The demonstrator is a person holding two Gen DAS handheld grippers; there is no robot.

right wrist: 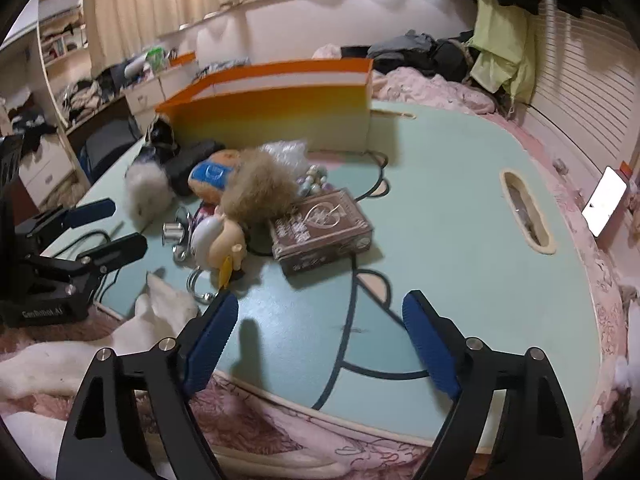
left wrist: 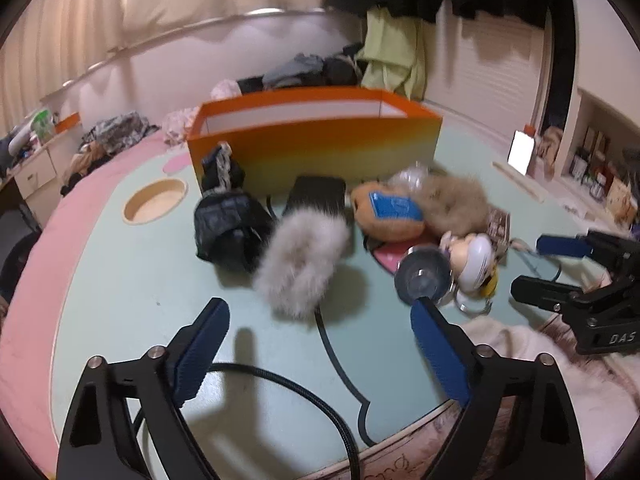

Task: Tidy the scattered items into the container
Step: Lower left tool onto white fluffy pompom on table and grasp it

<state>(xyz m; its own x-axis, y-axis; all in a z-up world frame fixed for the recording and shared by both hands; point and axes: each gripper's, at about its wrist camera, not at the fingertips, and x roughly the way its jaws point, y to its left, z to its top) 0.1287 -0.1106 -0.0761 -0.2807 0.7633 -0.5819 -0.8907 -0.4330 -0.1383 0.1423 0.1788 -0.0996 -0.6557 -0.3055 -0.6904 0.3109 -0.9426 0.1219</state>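
While both jaws stand spread with nothing between them, the left hand-held gripper (left wrist: 320, 344) hovers just near of the grey fur pouch (left wrist: 304, 256), and the right hand-held gripper (right wrist: 316, 340) hangs over bare counter (right wrist: 460, 184), near of the brown card box (right wrist: 322, 232). The scattered items lie clustered against the near wall of the orange container (left wrist: 316, 148), which stands at the far side.
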